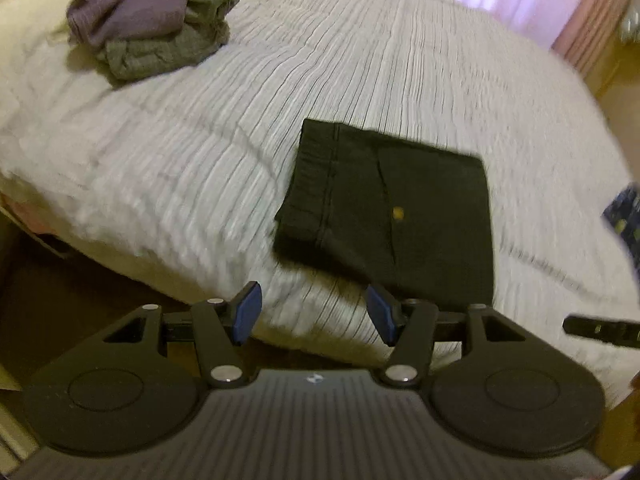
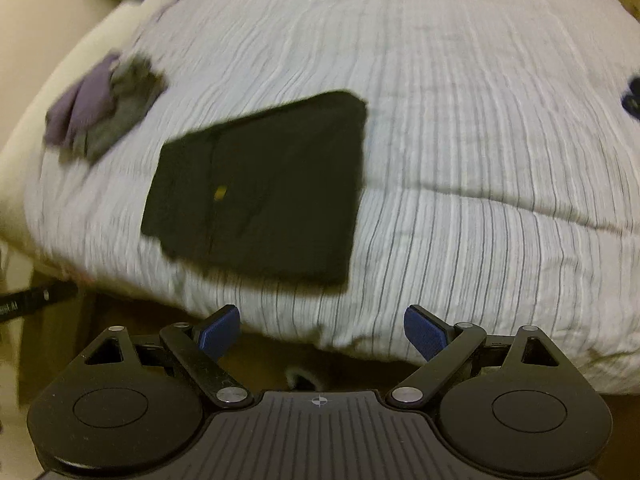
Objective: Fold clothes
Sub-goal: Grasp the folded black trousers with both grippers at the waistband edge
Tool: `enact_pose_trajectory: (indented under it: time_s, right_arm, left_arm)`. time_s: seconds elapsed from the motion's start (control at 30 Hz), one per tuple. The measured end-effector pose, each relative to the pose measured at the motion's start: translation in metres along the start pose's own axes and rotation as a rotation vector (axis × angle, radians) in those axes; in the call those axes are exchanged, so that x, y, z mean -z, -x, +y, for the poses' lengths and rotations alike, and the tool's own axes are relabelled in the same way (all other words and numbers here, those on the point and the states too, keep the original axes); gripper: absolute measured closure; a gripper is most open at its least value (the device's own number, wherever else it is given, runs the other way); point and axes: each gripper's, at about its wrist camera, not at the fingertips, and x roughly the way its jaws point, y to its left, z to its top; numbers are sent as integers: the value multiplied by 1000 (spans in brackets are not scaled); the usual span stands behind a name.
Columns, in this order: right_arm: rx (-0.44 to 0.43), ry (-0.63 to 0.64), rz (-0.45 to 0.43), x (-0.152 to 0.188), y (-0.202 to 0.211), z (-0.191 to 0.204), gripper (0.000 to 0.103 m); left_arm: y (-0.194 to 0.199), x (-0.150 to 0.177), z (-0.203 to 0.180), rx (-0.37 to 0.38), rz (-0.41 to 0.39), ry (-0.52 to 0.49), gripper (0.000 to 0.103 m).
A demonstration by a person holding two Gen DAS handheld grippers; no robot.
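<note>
On bed point(image 1: 200, 152), black garment point(image 1: 384, 216) lies folded flat; left gripper point(image 1: 314, 314) and right gripper point(image 2: 322, 330) jaws apart, empty; near edge best pinched at both corners, lifted evenly

Bedspread point(image 2: 460, 120) bare right of folded black garment point(image 2: 264, 188); crumpled clothes pile point(image 1: 152, 24) blocks far-left corner, apparently.

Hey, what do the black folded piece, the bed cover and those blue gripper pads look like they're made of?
Black folded garment: probably a heavy matte woven cloth such as denim or twill, going by its stitched seams and small brass-coloured rivet.
Bed cover: a soft, crinkled pale fabric with thin dark stripes, possibly cotton.
Blue pads: a finely textured surface, likely rubber or grippy plastic, on black matte plastic arms.
</note>
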Motion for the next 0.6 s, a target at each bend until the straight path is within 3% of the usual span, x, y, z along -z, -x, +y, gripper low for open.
enact_pose_trajectory:
  time_s: [0.1, 0.27, 0.37, 0.6]
  right_arm:
    - [-33, -95, -18, -12, -10, -19, 11]
    - [-108, -219, -21, -34, -43, -38, 11]
    - [-140, -257, -23, -48, -70, -41, 11]
    - [-154, -284, 7, -76, -131, -45, 11]
  left_arm:
    - [-30, -18, 27, 124, 2, 72, 44]
    - [-87, -53, 58, 212, 18, 57, 39]
    - [-125, -67, 74, 273, 56, 55, 37]
    - [-198, -77, 99, 479, 168, 157, 36]
